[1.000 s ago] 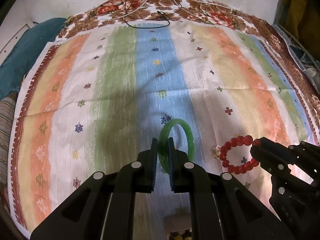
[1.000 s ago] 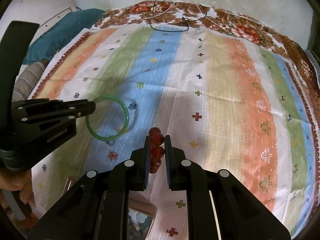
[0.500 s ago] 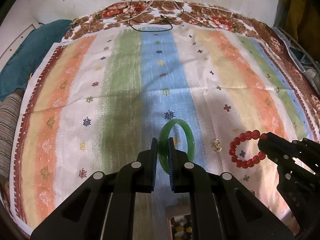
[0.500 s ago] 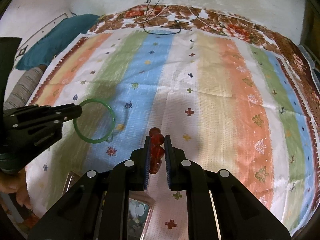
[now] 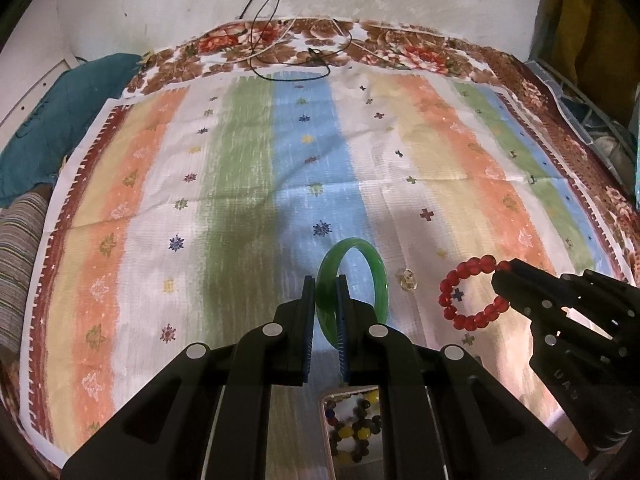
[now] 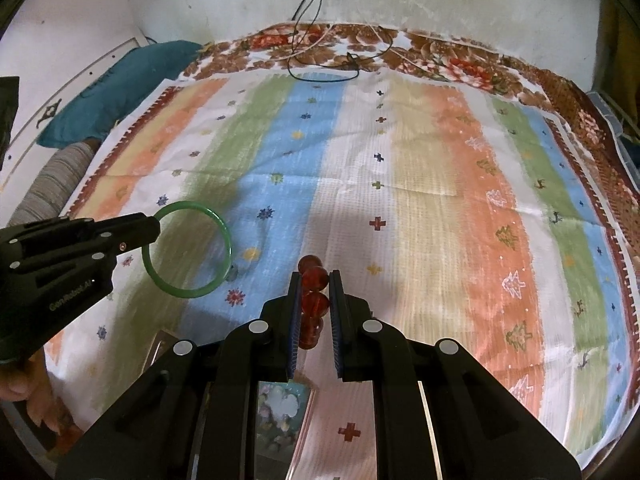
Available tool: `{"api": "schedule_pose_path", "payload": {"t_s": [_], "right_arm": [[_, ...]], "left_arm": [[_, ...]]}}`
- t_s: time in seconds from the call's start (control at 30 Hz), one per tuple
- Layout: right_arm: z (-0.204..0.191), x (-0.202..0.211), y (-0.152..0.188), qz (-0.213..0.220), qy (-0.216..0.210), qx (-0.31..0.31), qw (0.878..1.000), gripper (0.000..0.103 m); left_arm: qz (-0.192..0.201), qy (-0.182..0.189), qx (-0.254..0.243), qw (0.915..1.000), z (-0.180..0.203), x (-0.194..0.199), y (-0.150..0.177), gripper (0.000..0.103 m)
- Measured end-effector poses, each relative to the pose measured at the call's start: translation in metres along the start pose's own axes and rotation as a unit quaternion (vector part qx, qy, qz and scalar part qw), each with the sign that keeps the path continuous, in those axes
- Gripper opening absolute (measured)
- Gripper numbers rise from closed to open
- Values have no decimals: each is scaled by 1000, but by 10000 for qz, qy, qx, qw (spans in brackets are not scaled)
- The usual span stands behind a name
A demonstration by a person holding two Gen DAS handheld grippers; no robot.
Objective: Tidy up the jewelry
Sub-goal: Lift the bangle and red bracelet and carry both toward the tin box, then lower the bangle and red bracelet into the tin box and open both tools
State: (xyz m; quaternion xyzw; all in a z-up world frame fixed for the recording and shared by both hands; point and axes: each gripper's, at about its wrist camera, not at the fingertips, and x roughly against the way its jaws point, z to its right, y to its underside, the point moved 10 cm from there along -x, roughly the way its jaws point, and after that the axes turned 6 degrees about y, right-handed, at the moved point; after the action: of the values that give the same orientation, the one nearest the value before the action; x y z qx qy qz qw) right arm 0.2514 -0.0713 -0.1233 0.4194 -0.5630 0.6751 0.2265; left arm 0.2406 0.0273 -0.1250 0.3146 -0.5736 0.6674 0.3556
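A: What is the left tool (image 5: 326,282) doing?

B: It is clenched on a smooth green stone-like bangle (image 5: 352,280), pinching the rim between its blue-padded fingers (image 5: 308,320). The ring stands on edge and pokes forward past the fingertips, above the striped pastel cloth (image 5: 240,160) that covers the bed.

A: And the right tool (image 6: 314,276)?

B: Grasping a bracelet of round translucent red beads (image 6: 315,292). In its own view the beads run in a line between the two pads. From the left view the red loop (image 5: 472,292) hangs open off the tool's tip, to the right of the bangle and well apart from it.

A: Anything between the two pieces?

B: A small pale, glassy trinket (image 5: 407,279) lies on the cloth there; it is too small to tell what it is.

A: What sits below the tools?

B: A shallow box (image 5: 352,432) with mixed yellow, dark and white beads shows between the left tool's arms. Under the right tool there is a reflective case (image 6: 280,416) with pale contents, blurred.

A: The far end?

B: A brown floral bedsheet (image 5: 400,48) meets the wall, with thin dark cables (image 5: 292,74) looped on it. A teal cloth (image 5: 60,120) is bunched at the left.
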Motion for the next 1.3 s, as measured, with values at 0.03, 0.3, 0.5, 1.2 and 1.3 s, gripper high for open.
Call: {"api": "schedule_pose_path", "payload": {"t_s": [0.03,0.3,0.5,1.2,1.3], "right_arm": [[-1,2,1,16,-9,-1,10000,14],[-5,21,4,187,-68,-3,9998,14],[-10,34,7,301,-145,34,9994,14],[-21,55,28,372,-314,111,9988,10],[-20,56,29,362,-316,82,9988,10]], "left_arm": [[18,16,2,10000,1,2,1,9],[113,102,-27,9999,8,17,9,9],[211,195,-48,9996,14,30,15,9],[216,278,-146,9993,27,47,47,10],[194,277,-142,9993,27,47,50,9]]}}
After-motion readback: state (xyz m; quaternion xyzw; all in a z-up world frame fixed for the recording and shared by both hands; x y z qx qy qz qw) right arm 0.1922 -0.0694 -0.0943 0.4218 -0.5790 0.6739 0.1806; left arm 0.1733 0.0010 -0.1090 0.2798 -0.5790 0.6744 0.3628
